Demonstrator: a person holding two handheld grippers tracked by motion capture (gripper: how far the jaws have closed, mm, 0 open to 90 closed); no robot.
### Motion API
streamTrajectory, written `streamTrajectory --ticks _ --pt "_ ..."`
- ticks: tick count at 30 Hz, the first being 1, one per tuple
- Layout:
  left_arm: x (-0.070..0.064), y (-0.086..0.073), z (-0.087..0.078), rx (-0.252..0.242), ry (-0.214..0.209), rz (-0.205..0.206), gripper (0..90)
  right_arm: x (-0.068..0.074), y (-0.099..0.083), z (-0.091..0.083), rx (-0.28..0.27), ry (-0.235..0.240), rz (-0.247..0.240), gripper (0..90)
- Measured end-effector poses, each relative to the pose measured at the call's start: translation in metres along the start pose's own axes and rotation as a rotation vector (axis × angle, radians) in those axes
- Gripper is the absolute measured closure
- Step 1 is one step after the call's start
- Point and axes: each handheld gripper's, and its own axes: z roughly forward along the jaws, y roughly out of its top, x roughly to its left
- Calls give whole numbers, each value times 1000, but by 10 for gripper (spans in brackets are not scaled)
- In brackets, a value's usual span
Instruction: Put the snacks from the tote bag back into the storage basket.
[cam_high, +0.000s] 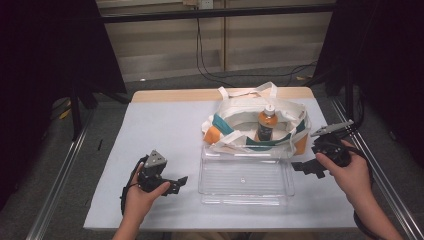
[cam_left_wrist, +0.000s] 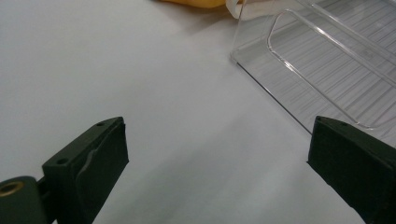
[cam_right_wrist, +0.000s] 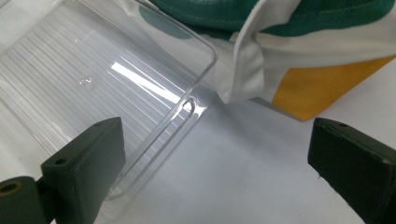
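Claws (cam_high: 181, 182) (cam_high: 302, 167) wide apart, flanking clear bin (cam_high: 245, 176) edges

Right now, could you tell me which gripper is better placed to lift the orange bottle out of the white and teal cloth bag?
Probably the right gripper: it hangs open beside the bag, nearer the bottle.

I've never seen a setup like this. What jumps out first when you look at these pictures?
Most striking is the white, teal and orange bag at the far middle of the table, with an orange-capped bottle standing upright inside it. Right in front of it sits an empty clear plastic bin. On either side a person's hand holds a black claw, the left claw and the right claw, both open and pointed toward the bin.
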Motion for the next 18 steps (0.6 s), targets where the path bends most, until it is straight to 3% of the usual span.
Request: streamTrajectory --ticks 12,18 --pt "0 1 1 1 -3 5 46 2 26 1 13 2 8 45" --pt "1 2 1 -3 -5 3 46 2 34 7 85 -9 27 52"
